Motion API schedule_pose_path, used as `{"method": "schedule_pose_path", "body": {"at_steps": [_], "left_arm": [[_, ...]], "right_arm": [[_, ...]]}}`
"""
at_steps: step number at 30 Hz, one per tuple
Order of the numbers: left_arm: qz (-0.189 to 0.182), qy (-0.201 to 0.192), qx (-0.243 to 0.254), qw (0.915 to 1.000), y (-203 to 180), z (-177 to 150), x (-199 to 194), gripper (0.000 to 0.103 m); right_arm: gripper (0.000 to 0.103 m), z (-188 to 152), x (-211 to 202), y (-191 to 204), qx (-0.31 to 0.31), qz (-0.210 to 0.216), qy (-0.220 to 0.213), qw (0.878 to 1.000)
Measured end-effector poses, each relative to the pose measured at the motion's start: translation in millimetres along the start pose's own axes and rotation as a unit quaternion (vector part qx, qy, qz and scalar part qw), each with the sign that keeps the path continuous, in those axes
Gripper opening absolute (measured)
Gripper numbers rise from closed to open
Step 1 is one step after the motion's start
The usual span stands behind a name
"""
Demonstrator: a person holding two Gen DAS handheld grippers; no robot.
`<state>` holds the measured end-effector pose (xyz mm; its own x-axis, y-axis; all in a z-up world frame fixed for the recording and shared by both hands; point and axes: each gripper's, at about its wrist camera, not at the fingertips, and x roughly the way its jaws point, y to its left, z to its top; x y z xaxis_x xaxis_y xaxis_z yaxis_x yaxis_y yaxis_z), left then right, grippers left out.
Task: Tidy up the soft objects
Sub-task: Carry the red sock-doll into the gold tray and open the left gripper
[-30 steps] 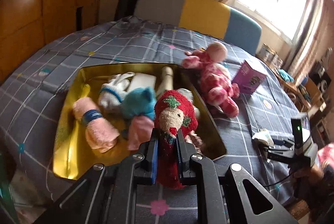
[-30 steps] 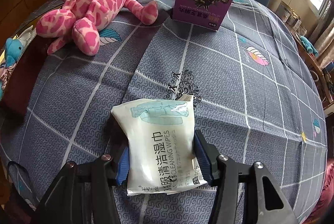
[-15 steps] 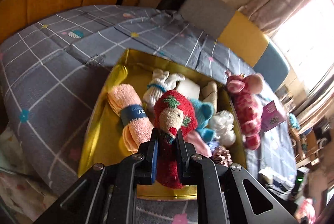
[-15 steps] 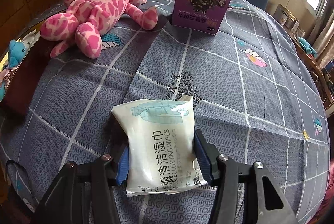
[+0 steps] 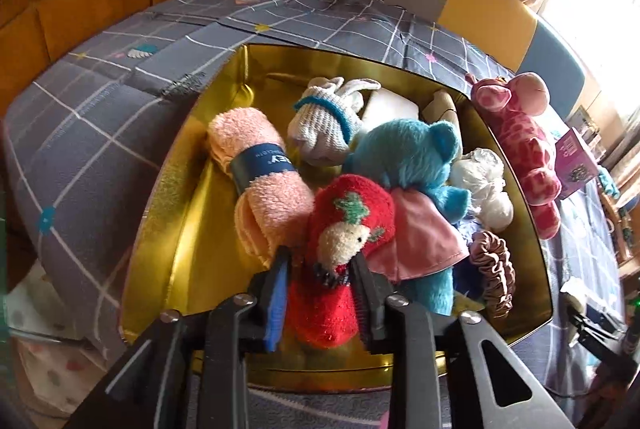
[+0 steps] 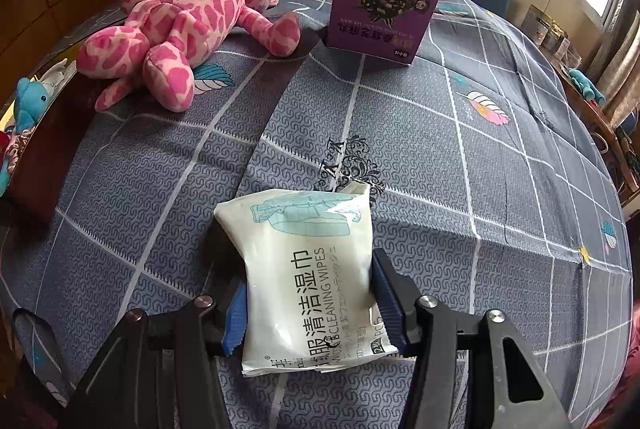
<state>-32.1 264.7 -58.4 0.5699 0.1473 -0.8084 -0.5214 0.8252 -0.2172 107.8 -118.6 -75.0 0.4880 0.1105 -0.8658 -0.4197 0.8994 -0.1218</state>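
Observation:
My left gripper (image 5: 322, 275) is shut on a red fuzzy sock toy (image 5: 340, 249) and holds it over the near part of the gold tray (image 5: 168, 229). In the tray lie a rolled pink towel (image 5: 260, 185), a white and blue sock bundle (image 5: 324, 125), a blue plush (image 5: 408, 161), a white bundle (image 5: 484, 181) and a brown scrunchie (image 5: 494, 269). My right gripper (image 6: 310, 303) is shut on a white pack of wet wipes (image 6: 308, 269) just above the grey bedspread. A pink spotted plush (image 6: 180, 25) lies on the bed beside the tray; it also shows in the left wrist view (image 5: 524, 141).
A purple box (image 6: 384, 5) stands on the bedspread behind the wipes. The tray's dark outer wall (image 6: 44, 145) is at the far left of the right wrist view. A grey, yellow and blue headboard (image 5: 480, 5) and a window lie beyond.
My left gripper has carried the red sock toy forward and lower over the tray, close to the towel and blue plush. The right gripper and wipes have stayed almost still.

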Motion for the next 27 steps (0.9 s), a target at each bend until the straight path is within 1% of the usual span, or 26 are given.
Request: {"method": "schedule_pose_path", "body": {"at_steps": [2,3,4,8,13,21,27], "left_arm": [[0.005,-0.009,0.007,0.9999,-2,-2,-6,0.04],[0.01,-0.014,0.011,0.9998,-3,-2,-8,0.045],[0.016,-0.019,0.014,0.9996,-3,-2,-11,0.047],[0.032,-0.037,0.018,0.9986,-4,-3,-25,0.048],[0.039,-0.063,0.026,0.9969,-7,-4,-46,0.051],[0.036,-0.108,0.044,0.9925,-21,-4,-78,0.051],[0.027,-0.122,0.053,0.9907,-29,-6,-91,0.053]], "right_arm": [[0.055,-1,0,0,0.001,-0.001,-0.001,1.0],[0.055,-1,0,0,0.001,-0.002,-0.002,1.0],[0.055,-1,0,0,0.001,-0.002,-0.003,1.0],[0.055,-3,-1,0,0.0,-0.005,-0.005,1.0],[0.055,-5,-3,1,0.0,-0.009,-0.01,1.0],[0.055,-9,-5,3,0.0,-0.018,-0.02,1.0],[0.055,-11,-6,5,0.002,-0.025,-0.024,0.999]]}}
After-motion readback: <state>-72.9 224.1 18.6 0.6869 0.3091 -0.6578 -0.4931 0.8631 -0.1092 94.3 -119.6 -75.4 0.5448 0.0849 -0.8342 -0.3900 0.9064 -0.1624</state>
